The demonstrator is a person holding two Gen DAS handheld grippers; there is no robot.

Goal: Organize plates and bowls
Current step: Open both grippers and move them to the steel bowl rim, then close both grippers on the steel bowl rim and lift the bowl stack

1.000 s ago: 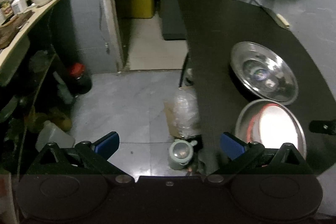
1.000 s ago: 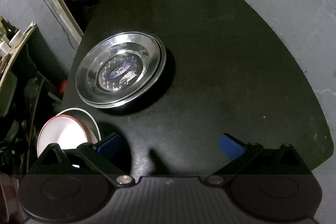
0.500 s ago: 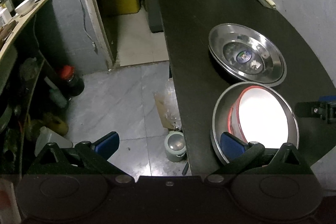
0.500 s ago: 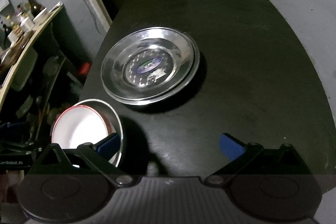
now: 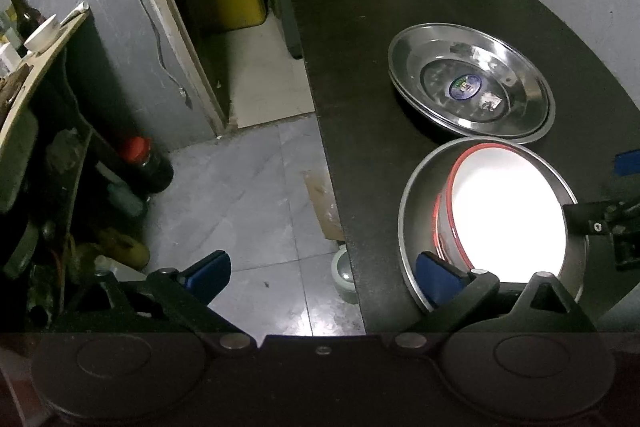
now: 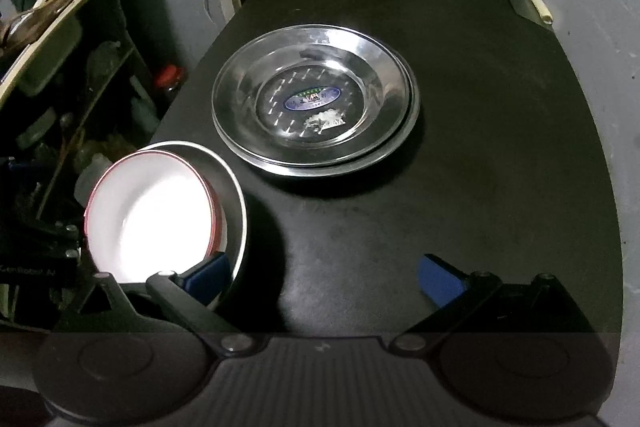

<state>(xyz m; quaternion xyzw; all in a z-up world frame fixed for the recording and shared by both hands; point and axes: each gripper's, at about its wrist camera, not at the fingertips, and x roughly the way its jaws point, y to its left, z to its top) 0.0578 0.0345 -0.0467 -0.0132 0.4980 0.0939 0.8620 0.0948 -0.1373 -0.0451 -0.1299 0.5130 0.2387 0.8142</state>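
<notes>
Your left tongs [image 5: 322,277] are spread wide and hold nothing, pointing forward and down. Your right tongs [image 6: 324,277] are just as wide apart and hold nothing, both sets side by side.

Steel bowl [image 6: 236,211] near rim behind tongs.

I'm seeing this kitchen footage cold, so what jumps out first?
The glaring white bowl with a red rim grabs the eye; it sits inside a metal bowl at the near left corner of the black table. Just beyond it lie shiny stacked steel plates with a blue sticker in the middle.
</notes>
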